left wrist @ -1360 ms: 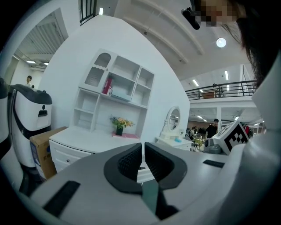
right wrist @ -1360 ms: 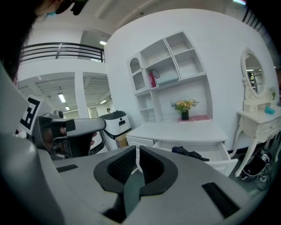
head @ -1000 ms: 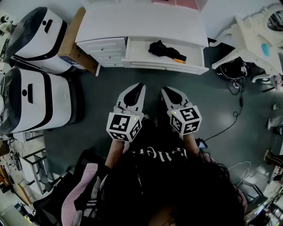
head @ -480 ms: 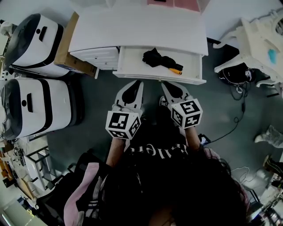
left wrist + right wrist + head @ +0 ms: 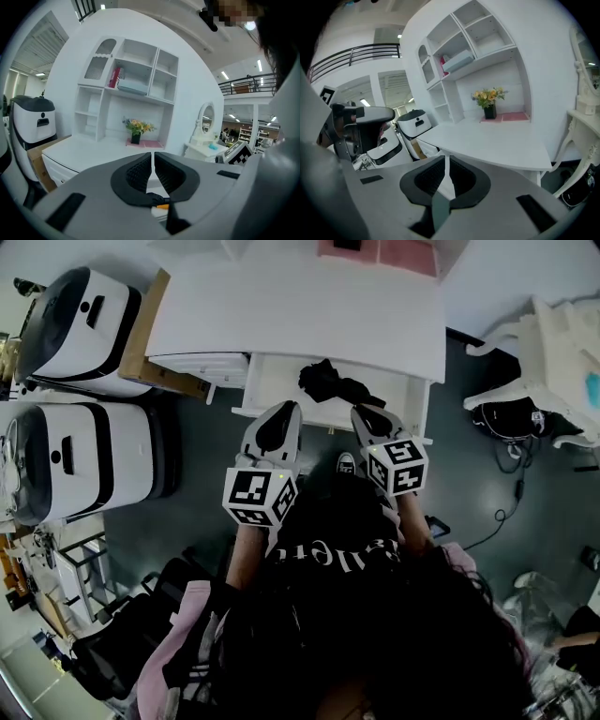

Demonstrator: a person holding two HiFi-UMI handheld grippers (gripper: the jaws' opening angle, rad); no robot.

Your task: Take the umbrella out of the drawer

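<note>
A black folded umbrella (image 5: 333, 385) lies in the open white drawer (image 5: 261, 390) under the white desk top (image 5: 300, 315). In the left gripper view only its orange tip (image 5: 162, 206) shows below the jaws. My left gripper (image 5: 284, 409) reaches over the drawer's front edge, just left of the umbrella, with its jaws together and nothing between them (image 5: 153, 157). On the other side, my right gripper (image 5: 361, 412) hovers over the drawer's front edge by the umbrella's right end, also shut and empty (image 5: 447, 161). Neither gripper touches the umbrella.
Two white-and-black machines (image 5: 75, 310) (image 5: 66, 460) and a cardboard box (image 5: 141, 334) stand left of the desk. A small closed drawer unit (image 5: 211, 367) sits beside the open drawer. A white dressing table (image 5: 562, 352) and a dark bag (image 5: 506, 413) are at the right. A flower vase (image 5: 136, 129) stands on the desk.
Both grippers have moved forward from the open floor to the drawer's front edge, and the desk has come closer. Their jaws have stayed together.
</note>
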